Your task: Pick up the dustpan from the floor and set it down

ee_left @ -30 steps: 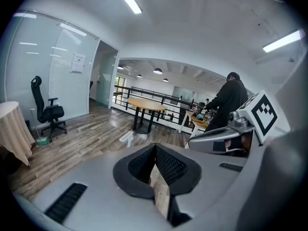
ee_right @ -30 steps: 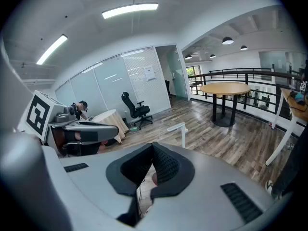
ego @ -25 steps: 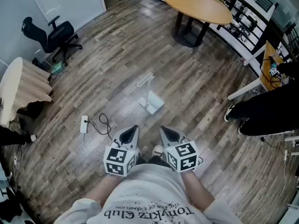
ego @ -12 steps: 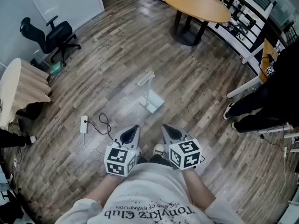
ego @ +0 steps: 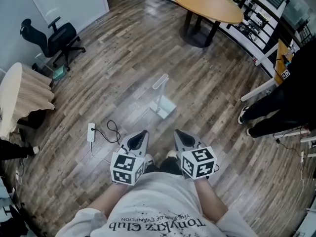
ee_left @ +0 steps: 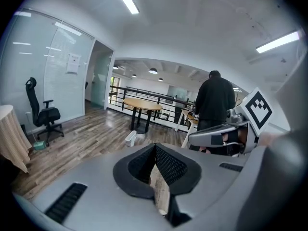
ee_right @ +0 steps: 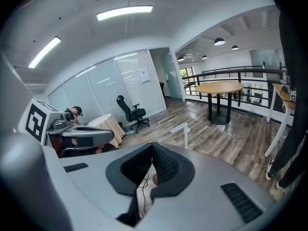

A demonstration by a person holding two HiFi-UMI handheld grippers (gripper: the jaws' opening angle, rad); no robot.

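We hold the left gripper [ego: 140, 136] and right gripper [ego: 180, 135] clenched and empty, the dustpan [ego: 162, 106] standing upright mid-floor [ego: 123, 58], well ahead, so reaching in without opening could topple it

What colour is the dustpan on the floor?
The dustpan is white; the head view shows it best.

— Where does my head view sit?
— High up, looking steeply down, with the round table [ego: 207, 4] far off at its top edge.
— And my gripper views?
— Low, close behind their own jaws, both facing that table. All three views share it and the dustpan [ego: 163, 107] before it.
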